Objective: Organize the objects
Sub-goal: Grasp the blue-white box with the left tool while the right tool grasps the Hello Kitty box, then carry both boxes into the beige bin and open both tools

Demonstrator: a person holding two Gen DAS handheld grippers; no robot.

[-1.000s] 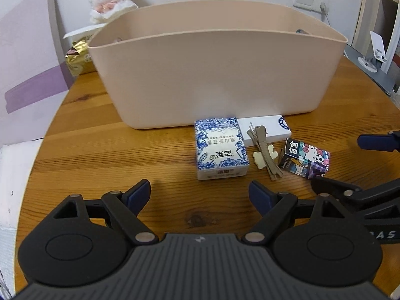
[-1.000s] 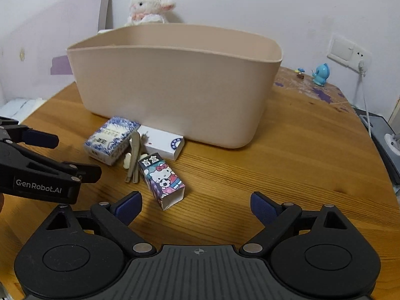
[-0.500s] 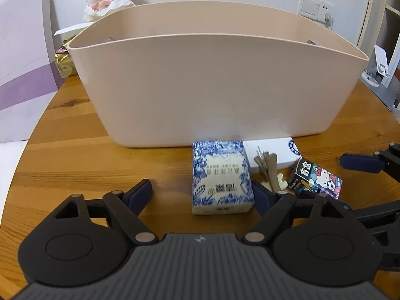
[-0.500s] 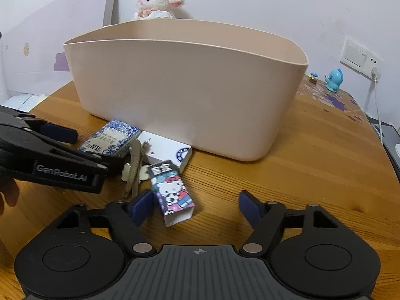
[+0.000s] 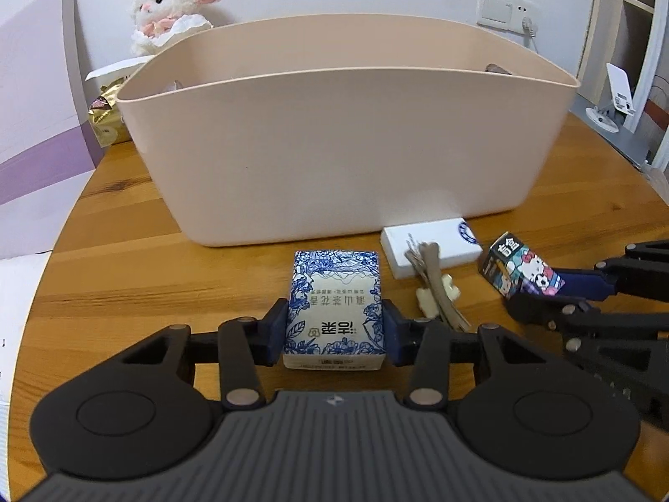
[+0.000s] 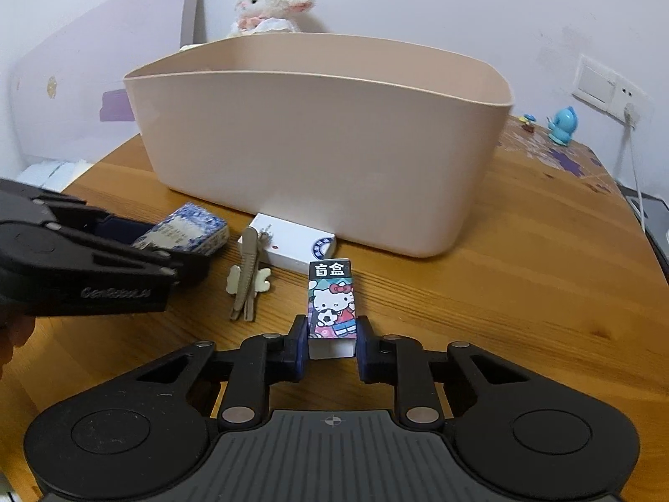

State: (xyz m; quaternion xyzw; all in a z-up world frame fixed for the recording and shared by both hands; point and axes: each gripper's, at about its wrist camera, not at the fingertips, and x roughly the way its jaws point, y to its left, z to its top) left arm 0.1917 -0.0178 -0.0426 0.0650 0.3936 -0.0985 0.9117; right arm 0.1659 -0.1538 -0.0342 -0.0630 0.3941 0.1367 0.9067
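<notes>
Visibility into the beige bin is poor: its near wall blocks the floor, and only two small dark shapes peek over the far rim, unidentifiable. A plush lamb behind the bin is cut off below by the rim. The print on the white flat box is too small to read.

My left tongs are closed narrow onto the blue-patterned packet, one pad pressed to each long side; the packet sits between the fingers, its far end pointing at the bin wall. It appears to rest on the wooden table, though I cannot confirm contact underneath.

My right tongs are clamped on the cartoon-cat carton, gripping its near end; the carton runs straight ahead from the fingers toward the bin.

Between the two tongs lie tan hair clips with a small cream piece, partly overlapping the white flat box, which lies just before the bin wall.
</notes>
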